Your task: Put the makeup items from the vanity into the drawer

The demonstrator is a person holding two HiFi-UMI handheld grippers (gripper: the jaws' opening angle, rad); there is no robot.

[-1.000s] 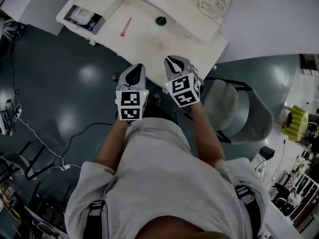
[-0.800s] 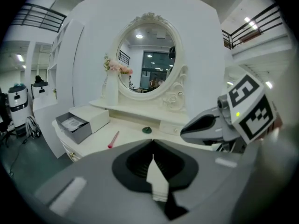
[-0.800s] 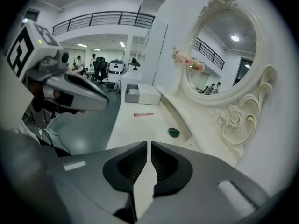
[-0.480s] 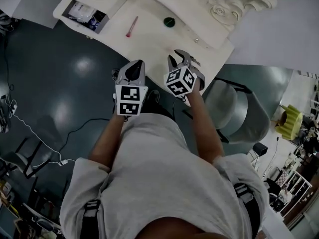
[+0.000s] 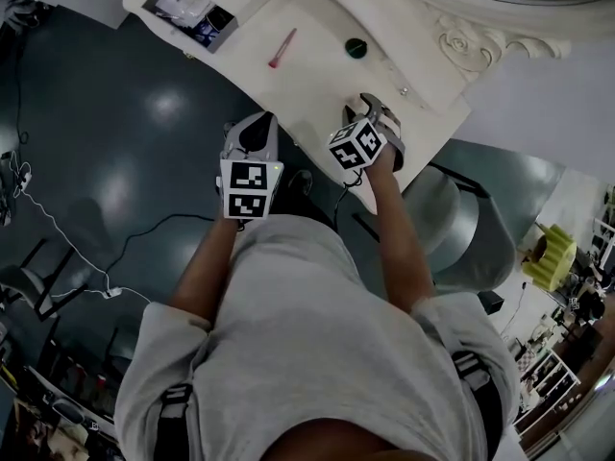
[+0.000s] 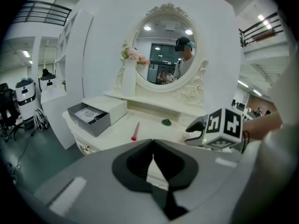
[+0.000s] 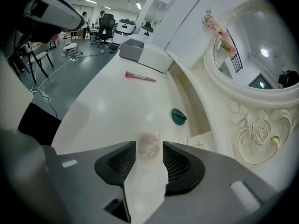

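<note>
An open grey-lined drawer with small packets in it stands at the left end of the white vanity. A pink stick and a dark green round item lie on the top. My right gripper points down at the near right part of the top. Its jaws have just been opening and stand open. A small clear item lies between the fingertips of the right gripper; I cannot tell if they touch it. My left gripper is shut and empty, in front of the vanity's edge.
A grey chair stands at the right, beside the vanity. A cable runs over the dark floor on the left. An oval mirror and a vase of flowers rise behind the top.
My right gripper has gone forward over the vanity top, tilted down, and its jaws have spread. My left gripper has edged toward the vanity, still shut.
</note>
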